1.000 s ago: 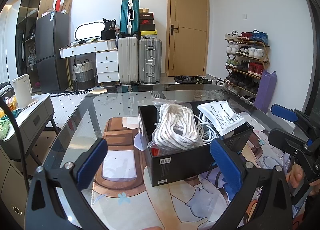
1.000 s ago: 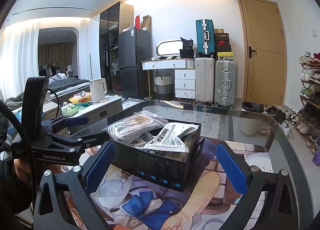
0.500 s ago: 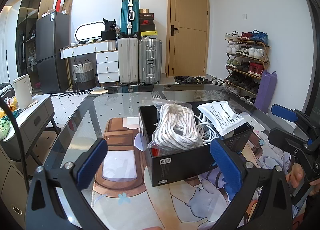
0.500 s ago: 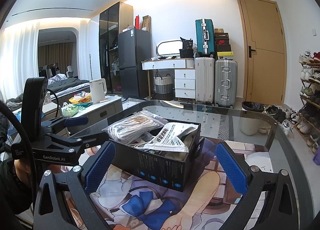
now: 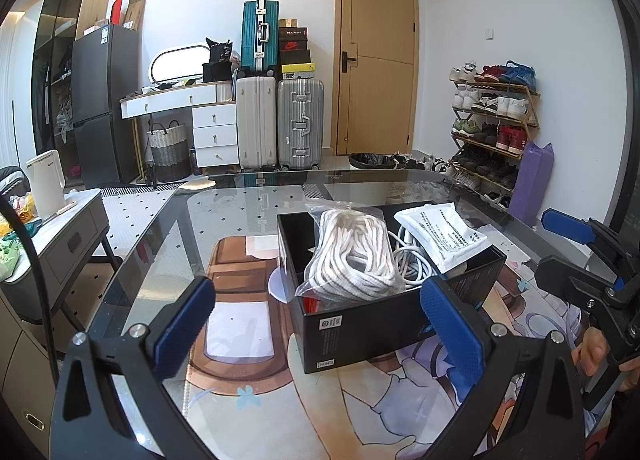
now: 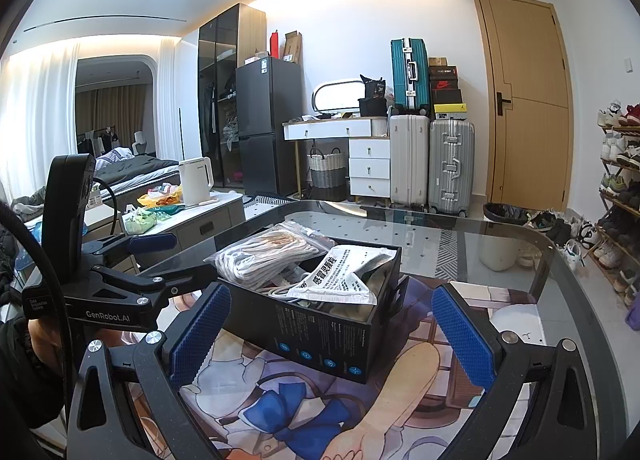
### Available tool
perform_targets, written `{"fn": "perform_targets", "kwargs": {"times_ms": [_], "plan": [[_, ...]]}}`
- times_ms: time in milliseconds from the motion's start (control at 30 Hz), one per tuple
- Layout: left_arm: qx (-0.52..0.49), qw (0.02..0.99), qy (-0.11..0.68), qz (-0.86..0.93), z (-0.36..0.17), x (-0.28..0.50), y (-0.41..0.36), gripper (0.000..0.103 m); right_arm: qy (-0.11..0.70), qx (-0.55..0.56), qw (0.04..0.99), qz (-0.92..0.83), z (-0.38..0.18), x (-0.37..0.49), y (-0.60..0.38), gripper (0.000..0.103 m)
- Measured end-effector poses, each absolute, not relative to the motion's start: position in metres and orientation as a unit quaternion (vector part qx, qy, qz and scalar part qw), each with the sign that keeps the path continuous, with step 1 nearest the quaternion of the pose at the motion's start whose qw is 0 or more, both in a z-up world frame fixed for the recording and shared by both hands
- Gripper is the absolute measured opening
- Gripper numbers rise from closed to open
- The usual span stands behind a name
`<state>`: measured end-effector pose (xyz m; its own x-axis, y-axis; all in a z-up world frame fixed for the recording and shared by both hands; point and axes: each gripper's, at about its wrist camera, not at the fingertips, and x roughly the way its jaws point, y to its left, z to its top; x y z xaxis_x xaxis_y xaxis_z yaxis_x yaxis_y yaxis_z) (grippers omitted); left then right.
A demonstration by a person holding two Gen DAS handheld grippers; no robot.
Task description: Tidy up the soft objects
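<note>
A black box (image 5: 372, 324) (image 6: 320, 336) stands on the glass table over a printed mat. Inside lie a clear bag of white rope (image 5: 352, 256) (image 6: 268, 252), loose white cable (image 5: 412, 260) and a white printed pouch (image 5: 440, 236) (image 6: 340, 276). My left gripper (image 5: 320, 324) is open in front of the box, nothing between its blue pads. My right gripper (image 6: 332, 328) is open too, the box ahead of it between the fingers' line. Each gripper shows in the other's view: the right (image 5: 588, 256), the left (image 6: 160, 256).
The glass table (image 5: 168, 244) carries the cartoon-print mat (image 6: 304, 412). Behind stand suitcases (image 5: 280, 120), white drawers (image 5: 212, 128), a wooden door (image 5: 376, 60) and a shoe rack (image 5: 492, 120). A low cabinet with a white kettle (image 6: 196, 176) is on the left. A hand (image 5: 596, 352) holds the right gripper.
</note>
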<state>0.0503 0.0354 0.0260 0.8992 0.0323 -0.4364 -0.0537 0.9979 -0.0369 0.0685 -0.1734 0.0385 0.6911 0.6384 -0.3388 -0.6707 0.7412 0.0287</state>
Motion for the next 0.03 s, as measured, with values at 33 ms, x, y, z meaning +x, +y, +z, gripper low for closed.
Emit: {"fn": "perform_targets", "kwargs": {"times_ms": [33], "plan": [[-0.024,0.974,0.223,0.022,0.0266,0.0502,0.0354,0.103,0.165,-0.049,0.918,0.356,0.0385,0.0686,-0.1735,0.102]]}}
